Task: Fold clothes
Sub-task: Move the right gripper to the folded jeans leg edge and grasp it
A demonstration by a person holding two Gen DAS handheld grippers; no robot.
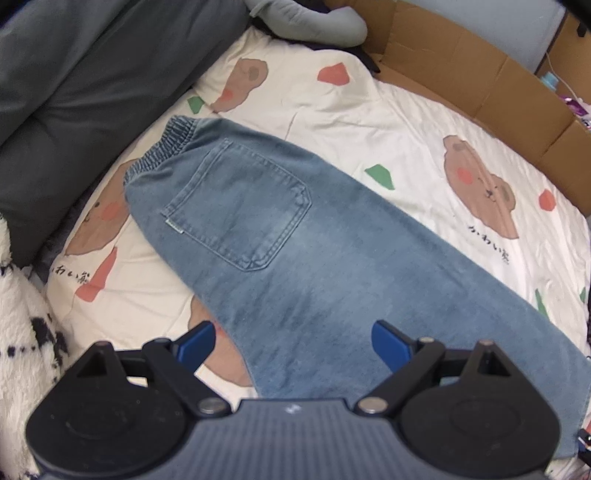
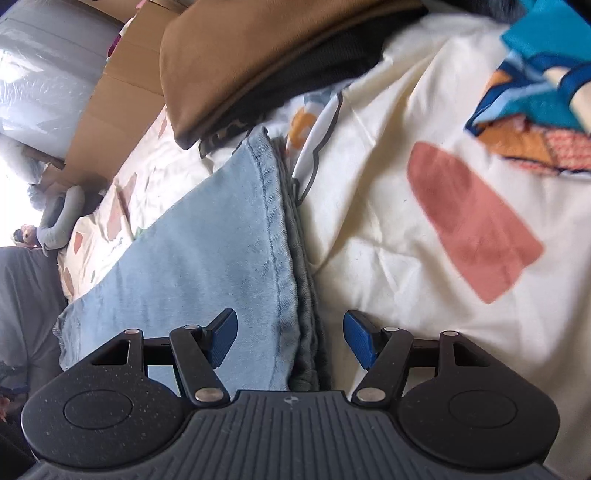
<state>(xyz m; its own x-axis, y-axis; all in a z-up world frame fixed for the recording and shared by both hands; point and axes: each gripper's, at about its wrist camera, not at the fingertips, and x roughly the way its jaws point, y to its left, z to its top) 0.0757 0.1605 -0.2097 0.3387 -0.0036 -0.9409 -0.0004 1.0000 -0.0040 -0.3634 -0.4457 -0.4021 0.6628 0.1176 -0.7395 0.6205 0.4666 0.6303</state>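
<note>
The left gripper (image 1: 293,341) hangs over the jeans (image 1: 295,236) with its blue fingers (image 1: 195,341) spread wide and nothing between them. The right gripper (image 2: 290,338) is also wide apart and empty, its fingertips (image 2: 223,334) straddling the stitched hem (image 2: 280,266) of the jeans (image 2: 192,266), low and close to the cloth.

Only the left wrist view shows the whole garment: it lies flat on the cream sheet (image 1: 369,110), folded lengthwise, back pocket (image 1: 243,206) up, the elastic waistband (image 1: 162,147) at the far end. A small tag (image 1: 174,226) sits at the pocket's corner, too small to read. Beside the jeans, the sheet's bear print (image 1: 480,184) carries a short line of Japanese script (image 1: 487,242), blurred.

Only the right wrist view shows the hem end and what lies beyond it: a brown garment (image 2: 258,55) over a black one just past the hem's tip, and a blue and orange patterned cloth (image 2: 535,92) well off to the side of the jeans.

Past the waistband lie a dark grey quilt (image 1: 74,92) and a pale grey garment (image 1: 314,22). A cardboard wall (image 1: 480,74) borders the sheet on the side away from the quilt. Bare sheet lies open between the jeans and the cardboard.
</note>
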